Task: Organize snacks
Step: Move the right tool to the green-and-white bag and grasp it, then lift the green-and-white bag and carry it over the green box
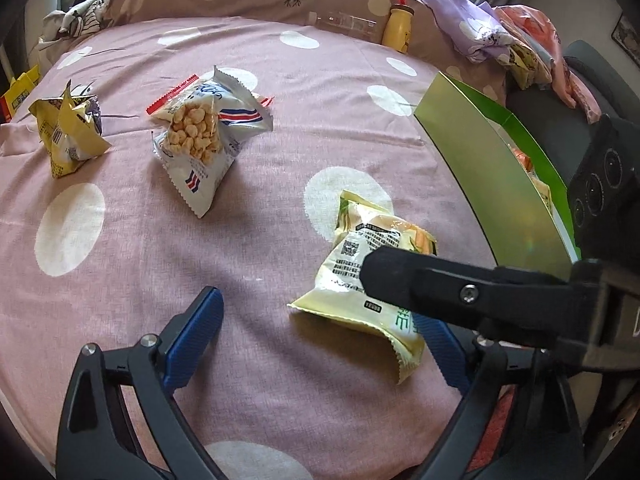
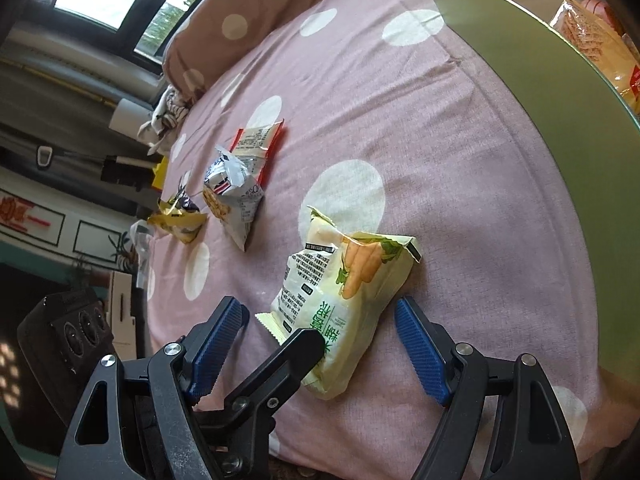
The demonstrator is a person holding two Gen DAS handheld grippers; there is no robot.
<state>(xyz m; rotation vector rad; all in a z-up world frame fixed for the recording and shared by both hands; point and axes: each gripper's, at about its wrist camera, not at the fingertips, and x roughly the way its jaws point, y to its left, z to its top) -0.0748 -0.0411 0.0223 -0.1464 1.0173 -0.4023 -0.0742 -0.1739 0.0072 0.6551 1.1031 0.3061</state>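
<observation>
Pink bed sheet (image 1: 248,264) with white dots carries all the snacks that I see. At the far left in my left wrist view lies a crumpled yellow packet (image 1: 70,132). To its right, well apart from it, sits a white packet with a clear window (image 1: 200,140) full of small puffed pieces, and a red-edged packet (image 1: 172,100) lies just behind it, touching it. Further right and nearer to me lies the pale yellow-green snack bag (image 1: 360,276), with its printed back turned up. At the right edge stands the green box (image 1: 492,184), its wall upright, and in my right wrist view I see an orange packet (image 2: 596,44) inside it.

My left gripper (image 1: 320,344) is wide open and holds nothing. Its left blue pad rests free above the sheet, and its right pad is partly hidden behind the low end of the snack bag, so I cannot tell if it touches. One black finger of my right gripper (image 2: 320,316) crosses this view and lies over the bag.

In my right wrist view the same snack bag (image 2: 344,304) lies between the two blue pads of the right gripper, but both pads stand apart from it, so nothing is gripped. A black finger of the left gripper reaches the bag's near corner.
</observation>
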